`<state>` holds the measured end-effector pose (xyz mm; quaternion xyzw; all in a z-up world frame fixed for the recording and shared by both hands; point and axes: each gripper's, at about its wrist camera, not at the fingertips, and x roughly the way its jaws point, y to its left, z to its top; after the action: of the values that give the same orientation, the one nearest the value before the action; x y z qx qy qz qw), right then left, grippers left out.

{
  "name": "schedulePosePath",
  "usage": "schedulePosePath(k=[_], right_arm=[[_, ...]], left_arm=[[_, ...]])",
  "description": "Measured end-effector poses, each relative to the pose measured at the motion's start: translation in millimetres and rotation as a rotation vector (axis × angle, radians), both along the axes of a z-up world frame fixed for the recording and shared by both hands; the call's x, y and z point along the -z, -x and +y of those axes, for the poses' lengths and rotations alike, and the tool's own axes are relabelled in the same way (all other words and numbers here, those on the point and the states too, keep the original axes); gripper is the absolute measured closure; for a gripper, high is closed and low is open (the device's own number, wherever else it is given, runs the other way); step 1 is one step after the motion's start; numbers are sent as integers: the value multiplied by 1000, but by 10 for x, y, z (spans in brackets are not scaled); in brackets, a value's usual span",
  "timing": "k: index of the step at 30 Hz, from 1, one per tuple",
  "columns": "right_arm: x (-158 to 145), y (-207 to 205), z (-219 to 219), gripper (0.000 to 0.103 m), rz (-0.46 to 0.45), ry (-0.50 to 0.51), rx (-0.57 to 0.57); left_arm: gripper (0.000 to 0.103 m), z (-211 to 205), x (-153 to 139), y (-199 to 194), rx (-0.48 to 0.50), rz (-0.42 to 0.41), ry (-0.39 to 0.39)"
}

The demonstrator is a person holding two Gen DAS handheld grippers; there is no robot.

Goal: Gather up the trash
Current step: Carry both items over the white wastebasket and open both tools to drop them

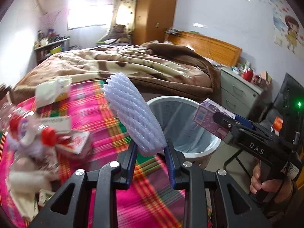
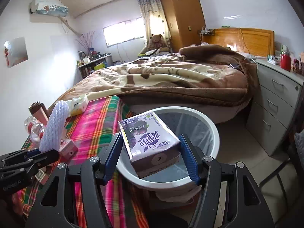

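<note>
Now my left jaws grip the foam net (image 1: 133, 114), my right jaws the purple carton (image 2: 150, 142). Release best only squarely above the bin (image 2: 212, 121).

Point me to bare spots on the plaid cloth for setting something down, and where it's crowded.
Free: the plaid cloth strip between the tissue pack and the trash bin, and the near stretch under the left gripper. Crowded: the far side, with bottles and a small carton.

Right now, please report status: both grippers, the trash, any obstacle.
Left gripper shut on white foam net sleeve. Right gripper shut on purple milk carton, above round white trash bin. Nothing blocking the bin.
</note>
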<state>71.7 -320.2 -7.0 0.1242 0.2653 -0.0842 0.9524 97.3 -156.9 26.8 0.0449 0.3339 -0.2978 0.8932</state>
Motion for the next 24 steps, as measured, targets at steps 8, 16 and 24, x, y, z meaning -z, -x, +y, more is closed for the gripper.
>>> schedulePosePath(k=[8,16,24], right_arm=[[156,-61,-218,40,61,-9,61],[224,-123,-339,40,103,5,94],[262,-191,-425,40,148,26,118]], left_arm=[[73,-458,133,-128,69,31,-55],[73,-747,237,-252,100,48,-87],[44,-865,285,-304,111,57,-101]])
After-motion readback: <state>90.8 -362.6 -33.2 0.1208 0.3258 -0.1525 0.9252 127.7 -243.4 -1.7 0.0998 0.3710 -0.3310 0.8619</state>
